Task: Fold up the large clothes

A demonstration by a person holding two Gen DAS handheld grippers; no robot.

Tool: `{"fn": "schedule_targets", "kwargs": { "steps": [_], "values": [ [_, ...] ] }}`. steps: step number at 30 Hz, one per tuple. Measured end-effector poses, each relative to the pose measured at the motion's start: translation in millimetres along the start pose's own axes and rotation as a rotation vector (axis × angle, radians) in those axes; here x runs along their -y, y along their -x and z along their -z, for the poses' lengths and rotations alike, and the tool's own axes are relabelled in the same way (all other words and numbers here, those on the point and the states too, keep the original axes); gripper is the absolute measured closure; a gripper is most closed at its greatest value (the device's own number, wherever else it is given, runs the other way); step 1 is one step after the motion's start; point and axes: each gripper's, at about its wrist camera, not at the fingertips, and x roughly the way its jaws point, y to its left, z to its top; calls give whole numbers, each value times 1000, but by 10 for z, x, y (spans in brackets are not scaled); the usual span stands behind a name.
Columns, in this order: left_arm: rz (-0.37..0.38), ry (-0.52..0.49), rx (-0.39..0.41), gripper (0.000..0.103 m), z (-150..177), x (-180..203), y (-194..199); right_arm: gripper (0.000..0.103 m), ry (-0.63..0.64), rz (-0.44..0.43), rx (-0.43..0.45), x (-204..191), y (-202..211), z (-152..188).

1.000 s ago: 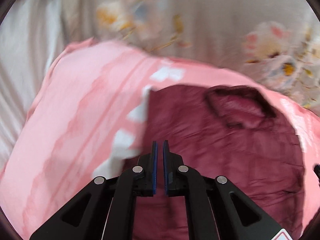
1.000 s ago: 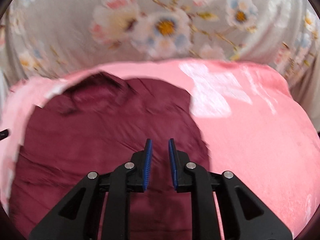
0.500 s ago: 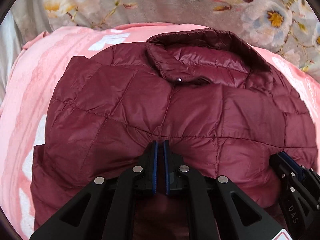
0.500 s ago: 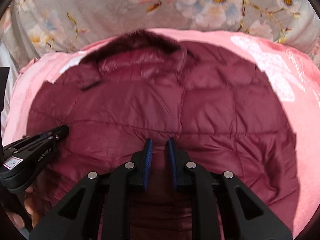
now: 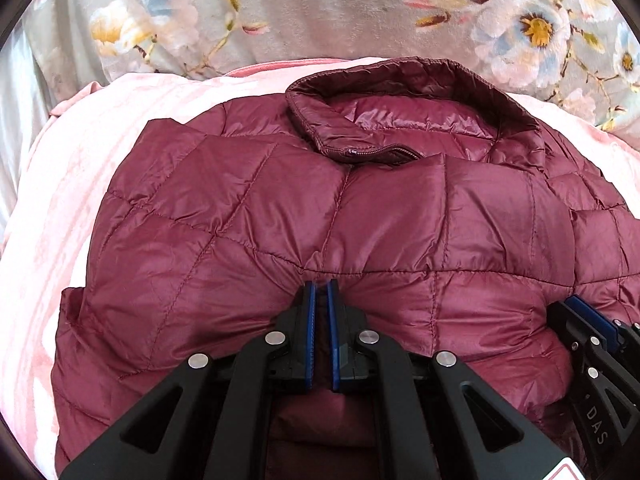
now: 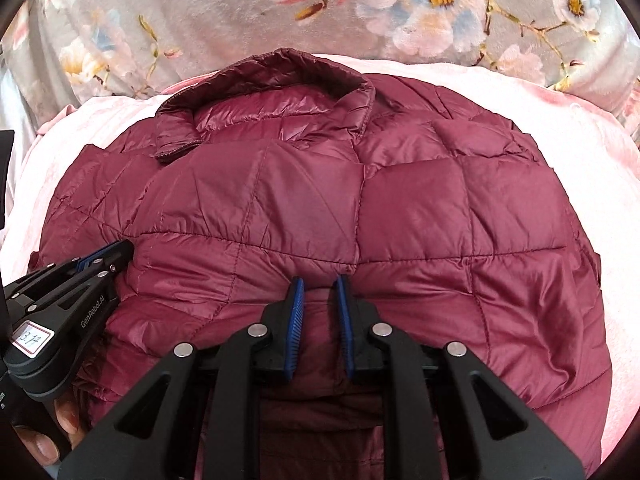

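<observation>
Quilted jacket: glossy, smooth maroon synthetic cloth with stitched seams. Pink blanket beneath: soft, matt plush. Floral cover: matt, velvety fabric. Left gripper and right gripper: matt black plastic, ribbed blue pads, shiny metal rivets.

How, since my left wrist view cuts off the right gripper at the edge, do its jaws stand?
Observer: The right gripper has its blue pads slightly apart, with a fold of the maroon puffer jacket pinched between them.
Operator: And the jacket's right side, which runs out of my frame?
Observer: Its right edge ends on the pink blanket, which shows beyond it.
</observation>
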Motion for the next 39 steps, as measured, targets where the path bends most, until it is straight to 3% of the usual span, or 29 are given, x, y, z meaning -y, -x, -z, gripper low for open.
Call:
{"fn": "schedule_targets", "kwargs": {
  "steps": [17, 25, 29, 31, 35, 37, 39],
  "values": [
    [-28, -22, 7, 97, 14, 52, -17, 87, 0, -2, -4, -9, -12, 0],
    [20, 0, 6, 97, 33, -9, 18, 87, 17, -22, -21, 25, 53, 72],
    [38, -76, -7, 90, 97, -44, 187, 83, 73, -46, -34, 60, 275, 171],
    [69, -69, -14, 86, 68, -139, 279, 71, 62, -80, -21, 136, 420, 122],
    [170, 54, -19, 65, -272, -450, 387, 64, 6, -101, 50, 330, 648, -207],
    [201, 113, -10, 62, -522, -558, 349, 56, -61, -147, 66, 464, 606, -466],
    [233, 157, -35, 57, -747, -605, 183, 55, -132, -203, 53, 593, 428, -676]
  ]
}}
